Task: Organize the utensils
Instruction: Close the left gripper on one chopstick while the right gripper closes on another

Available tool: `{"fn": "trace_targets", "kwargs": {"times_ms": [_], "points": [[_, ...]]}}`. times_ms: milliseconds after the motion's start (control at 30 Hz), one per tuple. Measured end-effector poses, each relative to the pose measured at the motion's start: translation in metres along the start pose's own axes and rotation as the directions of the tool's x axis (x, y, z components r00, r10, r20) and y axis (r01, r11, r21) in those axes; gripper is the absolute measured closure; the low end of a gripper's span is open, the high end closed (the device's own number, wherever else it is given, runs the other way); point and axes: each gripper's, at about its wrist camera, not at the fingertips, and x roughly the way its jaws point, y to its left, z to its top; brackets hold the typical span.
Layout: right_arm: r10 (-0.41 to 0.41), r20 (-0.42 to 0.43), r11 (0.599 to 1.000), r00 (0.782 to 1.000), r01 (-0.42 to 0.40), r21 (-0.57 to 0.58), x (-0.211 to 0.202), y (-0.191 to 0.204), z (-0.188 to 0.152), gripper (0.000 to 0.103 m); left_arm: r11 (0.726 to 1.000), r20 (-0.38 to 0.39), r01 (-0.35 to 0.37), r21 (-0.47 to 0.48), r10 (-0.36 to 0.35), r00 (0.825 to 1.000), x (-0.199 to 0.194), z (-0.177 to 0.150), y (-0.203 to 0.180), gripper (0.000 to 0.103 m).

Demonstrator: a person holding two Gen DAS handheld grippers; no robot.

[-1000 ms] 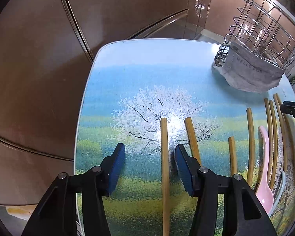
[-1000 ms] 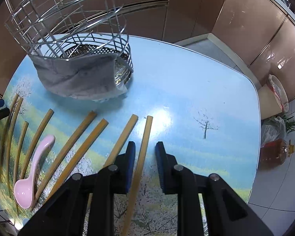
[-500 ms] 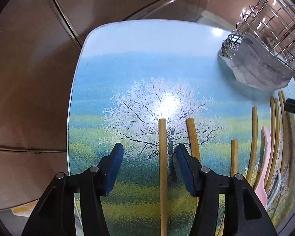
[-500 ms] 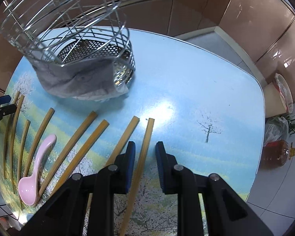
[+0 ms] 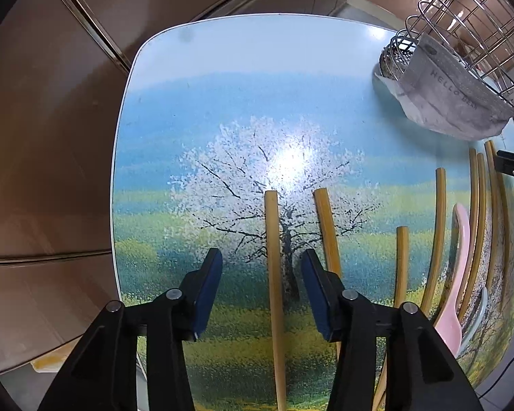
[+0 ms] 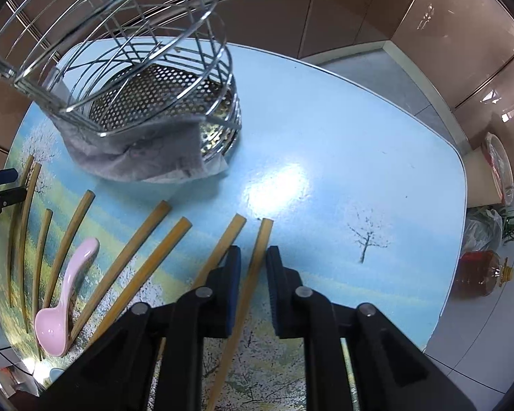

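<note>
Several bamboo chopsticks lie fanned out on a landscape-print table [image 5: 222, 68]. My left gripper [image 5: 261, 257] points down over the leftmost chopstick [image 5: 271, 233]; its jaws are closing with the stick between them, and the blue pads stand clear of it. My right gripper [image 6: 253, 253] is shut on the rightmost chopstick [image 6: 264, 229], which still lies flat on the table [image 6: 359, 137]. A pink spoon [image 6: 68, 291] [image 5: 461, 257] rests among the middle sticks. The wire utensil basket [image 6: 234, 109] [image 5: 462, 17] stands at the back with a grey cloth [image 6: 137, 157] draped over it.
The table's rounded left edge [image 5: 114, 205] runs close to my left gripper, with brown cabinet fronts beyond. On the floor to the right stand an oil bottle [image 6: 479, 274] and a bag of greens [image 6: 486, 229]. A pale blue spoon [image 5: 476, 315] lies by the pink one.
The right jaws have narrowed onto the rightmost chopstick, and the basket now looms closer in that view. The left gripper has shifted along the table and its jaws have drawn in a little.
</note>
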Motion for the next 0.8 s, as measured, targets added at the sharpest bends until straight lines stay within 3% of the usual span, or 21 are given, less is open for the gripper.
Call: {"fn": "trace_targets", "kwargs": {"times_ms": [333, 400, 467, 800], "points": [[0.013, 0.003, 1.000, 1.000, -0.013, 0.004, -0.002, 0.007, -0.014, 0.096, 1.000, -0.034, 0.004, 0.017, -0.004, 0.999, -0.007, 0.001, -0.011, 0.075], [0.015, 0.006, 1.000, 1.000, -0.015, 0.005, -0.003, 0.004, -0.019, 0.096, 1.000, -0.032, 0.007, 0.014, -0.006, 0.999, -0.007, 0.002, -0.011, 0.088], [0.016, 0.010, 1.000, 1.000, -0.016, 0.004, -0.003, 0.002, -0.024, 0.096, 1.000, -0.033, 0.010, 0.016, -0.010, 0.999, -0.008, 0.002, -0.011, 0.095], [0.002, 0.043, 1.000, 0.999, -0.003, 0.028, -0.006, 0.002, -0.039, 0.097, 0.999, 0.039, 0.008, 0.042, -0.010, 0.999, -0.012, -0.015, -0.011, 0.096]]}}
